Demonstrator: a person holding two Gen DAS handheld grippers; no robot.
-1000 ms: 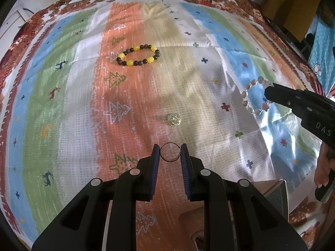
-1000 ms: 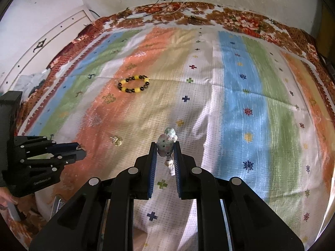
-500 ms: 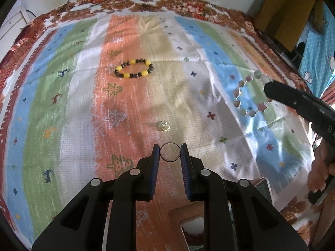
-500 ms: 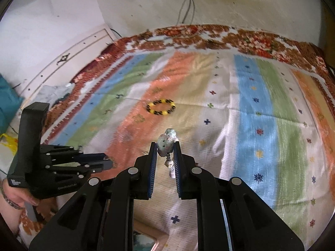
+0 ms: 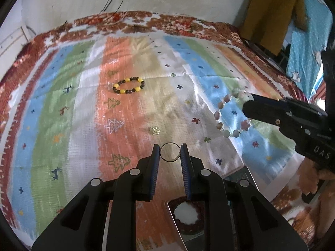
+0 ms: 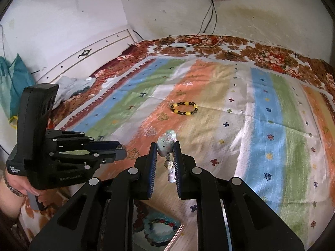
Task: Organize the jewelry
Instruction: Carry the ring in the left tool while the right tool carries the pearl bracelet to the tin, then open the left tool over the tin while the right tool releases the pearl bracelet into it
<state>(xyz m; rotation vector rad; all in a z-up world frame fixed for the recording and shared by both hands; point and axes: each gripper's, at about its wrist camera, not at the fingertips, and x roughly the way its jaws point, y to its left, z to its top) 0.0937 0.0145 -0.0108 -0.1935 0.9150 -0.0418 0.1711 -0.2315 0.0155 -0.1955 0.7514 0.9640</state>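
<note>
My left gripper (image 5: 170,152) is shut on a thin metal ring (image 5: 170,144), held above the striped cloth. My right gripper (image 6: 165,149) is shut on a pale stone bead bracelet (image 6: 166,144) that hangs between its fingers; the bracelet also shows in the left wrist view (image 5: 222,113), dangling from the right gripper (image 5: 249,106). A yellow and dark bead bracelet (image 5: 128,85) lies on the orange stripe and also shows in the right wrist view (image 6: 184,108). A small gold ring (image 5: 155,130) lies on the cloth just ahead of my left gripper.
An open box with a mirrored lid (image 5: 186,215) sits under the left gripper. The right wrist view shows a box compartment with bead bracelets (image 6: 159,228) below the gripper. The left gripper (image 6: 117,149) sits at left there. A wall and sockets stand beyond the bed.
Both grippers have lifted and pulled back toward the near edge with their jewelry. The box has come into view beneath them.
</note>
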